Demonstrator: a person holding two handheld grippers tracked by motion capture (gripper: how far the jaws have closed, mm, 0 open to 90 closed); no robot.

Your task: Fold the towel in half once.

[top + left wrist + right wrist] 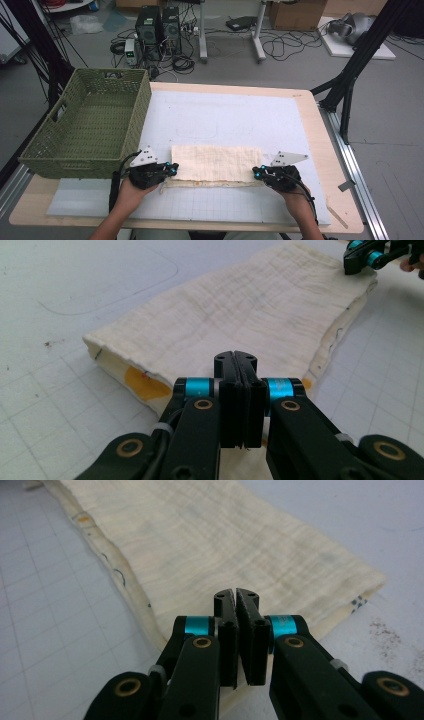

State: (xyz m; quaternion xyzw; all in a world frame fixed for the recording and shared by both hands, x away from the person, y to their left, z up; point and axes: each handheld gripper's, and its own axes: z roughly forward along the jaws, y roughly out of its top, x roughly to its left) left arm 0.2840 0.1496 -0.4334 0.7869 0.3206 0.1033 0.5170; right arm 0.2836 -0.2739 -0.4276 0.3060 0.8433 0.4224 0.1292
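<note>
A folded cream cloth (216,163) is laid flat on the white gridded mat (235,117), near the front edge of the wooden table (312,120), its long side running left to right. The fabric is seen to be a crinkled, gauzy weave in several layers, with a stitched hem along the near edge and orange and dark printed marks showing on the inner layers. Its left end is pinched by the left gripper (235,360), whose black jaws are pressed together on the cloth; its right end is pinched likewise by the right gripper (236,596). A green woven basket (75,150) with handle cut-outs is stood to the left of the cloth.
</note>
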